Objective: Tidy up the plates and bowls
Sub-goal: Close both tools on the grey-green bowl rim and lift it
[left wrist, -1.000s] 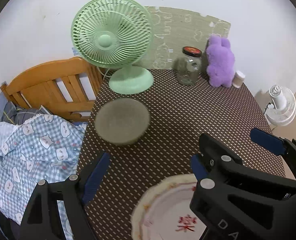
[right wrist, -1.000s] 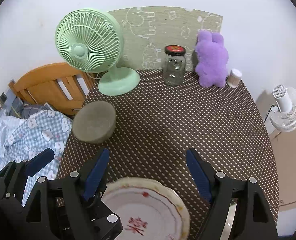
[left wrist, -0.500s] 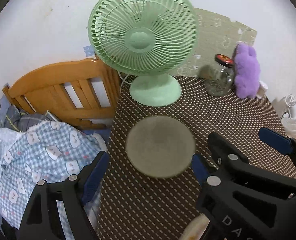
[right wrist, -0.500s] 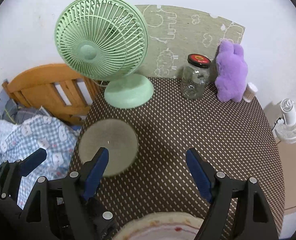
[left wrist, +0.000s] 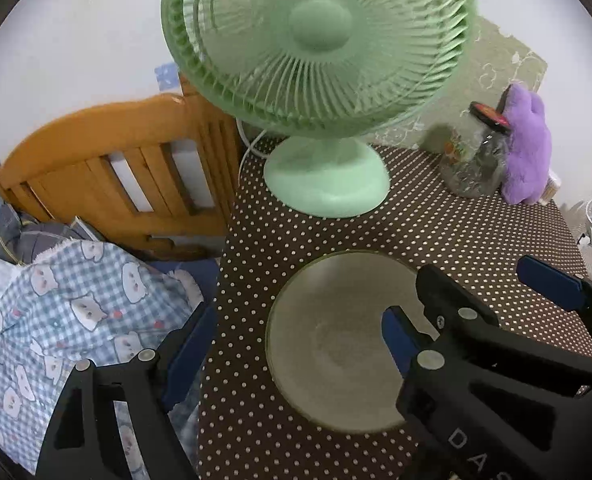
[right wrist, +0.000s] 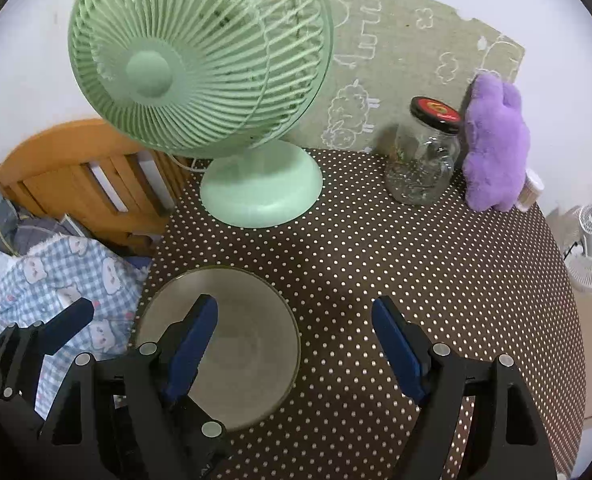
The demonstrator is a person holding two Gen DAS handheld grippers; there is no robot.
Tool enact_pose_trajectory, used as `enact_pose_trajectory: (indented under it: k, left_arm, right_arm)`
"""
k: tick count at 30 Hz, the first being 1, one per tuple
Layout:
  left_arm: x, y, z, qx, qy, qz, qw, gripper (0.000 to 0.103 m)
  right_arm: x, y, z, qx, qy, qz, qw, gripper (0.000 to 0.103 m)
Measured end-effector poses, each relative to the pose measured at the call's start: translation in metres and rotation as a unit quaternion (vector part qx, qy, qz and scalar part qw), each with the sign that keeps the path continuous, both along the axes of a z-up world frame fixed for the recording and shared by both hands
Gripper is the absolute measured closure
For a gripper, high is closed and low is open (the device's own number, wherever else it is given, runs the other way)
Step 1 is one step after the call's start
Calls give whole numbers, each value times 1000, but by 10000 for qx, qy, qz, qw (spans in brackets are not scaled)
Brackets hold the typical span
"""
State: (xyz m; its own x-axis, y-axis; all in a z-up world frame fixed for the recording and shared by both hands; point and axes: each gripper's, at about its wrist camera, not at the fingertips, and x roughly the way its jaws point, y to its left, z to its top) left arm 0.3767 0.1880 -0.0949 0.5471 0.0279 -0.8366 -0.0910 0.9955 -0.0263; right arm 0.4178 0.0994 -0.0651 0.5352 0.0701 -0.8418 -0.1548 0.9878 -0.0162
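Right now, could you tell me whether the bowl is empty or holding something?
Empty. The bowl sits upright on the table, and both views show its bare inner bottom with nothing inside.

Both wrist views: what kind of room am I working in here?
Most likely a bedroom. A wooden bed frame with a blue checked blanket sits beside the dotted table, and a purple plush toy stands by the wall.

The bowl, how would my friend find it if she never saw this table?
Find the big green fan at the back of the dotted brown table. In front of its round base, near the table's left edge, sits the bowl. It is the only dish there: wide, round, plain grey-green and empty.
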Motion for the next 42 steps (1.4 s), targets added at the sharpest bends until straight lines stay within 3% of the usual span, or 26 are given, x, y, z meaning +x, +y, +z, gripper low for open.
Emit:
enact_pose_trajectory:
  k: [6, 8, 15, 19, 25, 42]
  left_arm:
    - [11, 8, -25, -107, 149, 102, 9998, 26]
    - [13, 11, -31, -136, 182, 119, 9997, 33]
    - [20, 13, -47, -182, 371, 155, 9990, 62]
    - [23, 13, -55, -186, 470, 141, 9986, 79]
    - [22, 12, -55, -123, 462, 147, 9987, 82]
    - [0, 2, -35, -76, 486, 231, 9985, 84]
  right_arm:
    - [11, 3, -28, -83, 181, -82, 9998, 21]
    - [13, 5, -34, -116, 204, -88, 9997, 22]
    - [23, 5, -56, -138, 408, -165, 9989, 39]
    - [26, 4, -65, -133, 559, -196, 9982, 54]
    - [24, 10, -68, -29, 625, -77, 9980, 74]
    - [2, 4, -47, -79, 610, 77, 9981, 76]
